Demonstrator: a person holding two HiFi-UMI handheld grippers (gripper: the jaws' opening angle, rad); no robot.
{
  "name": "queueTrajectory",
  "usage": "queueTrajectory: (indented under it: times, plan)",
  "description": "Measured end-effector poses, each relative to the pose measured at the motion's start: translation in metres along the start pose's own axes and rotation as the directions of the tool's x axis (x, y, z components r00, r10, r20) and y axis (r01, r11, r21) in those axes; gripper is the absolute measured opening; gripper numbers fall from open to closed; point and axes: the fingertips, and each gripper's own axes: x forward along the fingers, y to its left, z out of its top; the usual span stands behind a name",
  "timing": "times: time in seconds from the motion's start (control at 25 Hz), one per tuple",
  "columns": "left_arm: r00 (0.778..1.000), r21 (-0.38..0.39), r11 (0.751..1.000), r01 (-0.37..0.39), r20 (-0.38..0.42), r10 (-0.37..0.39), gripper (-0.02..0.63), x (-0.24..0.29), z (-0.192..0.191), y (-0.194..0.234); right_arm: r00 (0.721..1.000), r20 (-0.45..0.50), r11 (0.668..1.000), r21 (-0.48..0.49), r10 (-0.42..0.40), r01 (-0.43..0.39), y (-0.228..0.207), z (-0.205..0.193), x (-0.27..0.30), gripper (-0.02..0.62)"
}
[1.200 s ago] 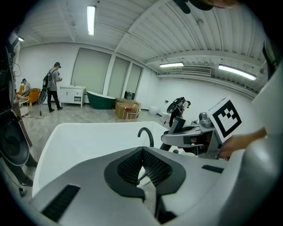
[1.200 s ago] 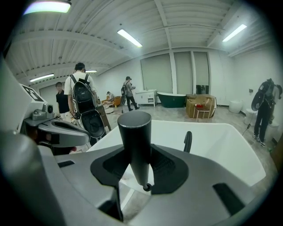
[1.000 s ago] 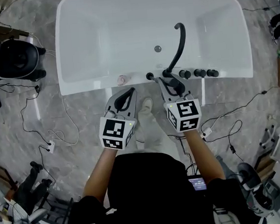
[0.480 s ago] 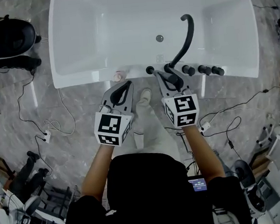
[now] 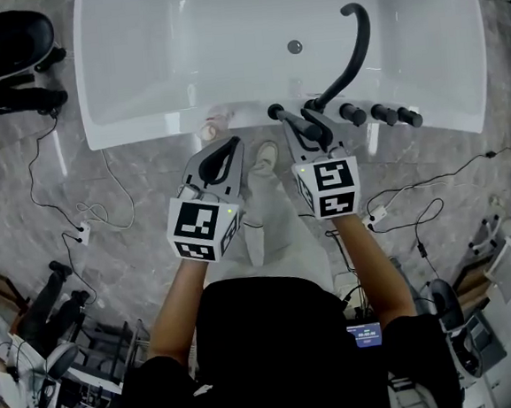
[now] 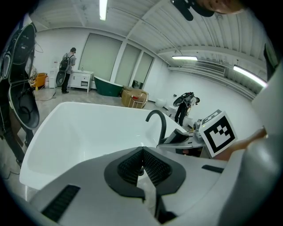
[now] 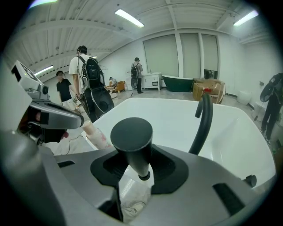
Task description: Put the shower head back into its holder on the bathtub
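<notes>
Shower head (image 7: 131, 137) is clamped in my right hand-held gripper (image 5: 307, 130). The jaws stand fairly wide because the black barrel fills the gap between them, with its tapered end pointing down toward the pads. From the head view the round end pokes out past the jaws, just over the near rim of the bathtub (image 5: 142, 129) and right beside the foot of the curved black spout (image 5: 357, 48). My left hand-held gripper (image 5: 231, 146) hangs over the floor just short of the rim, with its jaws closed tip to tip and nothing in them.

I judge this to be the carrying-in step: the head is gripped and brought to the tub's edge, but it is not yet seated in anything. I can't pick out the holder for certain (it may be one of the black fittings along the rim, near the spout and the row of knobs (image 5: 381, 115), but my own gripper covers that stretch).

The next move calls for finding that socket first, probably by tilting my view or shifting the right gripper aside a touch. Then I line the tapered end up over the opening and lower it straight in, so the barrel doesn't catch on the spout just beside it. I should open the jaws only once the head stands in its holder without my grip. The left gripper has no job here, I'd say, beyond staying clear of the rim.
</notes>
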Motion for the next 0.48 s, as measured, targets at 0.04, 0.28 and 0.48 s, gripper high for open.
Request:
queueTrajectory:
  times: [0.04, 0.28, 0.48]
  plan:
    - [1.000, 0.004, 1.000, 0.001, -0.003, -0.001, 0.015, 0.002, -0.002, 0.001, 1.000, -0.004, 1.000, 0.000, -0.001, 0.001, -0.001, -0.003, 0.004, 0.146]
    - [1.000, 0.004, 1.000, -0.005, -0.015, 0.005, 0.014, 0.009, -0.009, 0.010, 1.000, -0.025, 1.000, -0.007, -0.004, 0.004, 0.001, -0.017, 0.024, 0.146]
    - [0.999, 0.027, 0.999, -0.028, -0.022, 0.029, 0.014, 0.014, -0.014, 0.016, 0.999, -0.042, 1.000, -0.026, -0.016, 0.015, 0.000, -0.026, 0.040, 0.146]
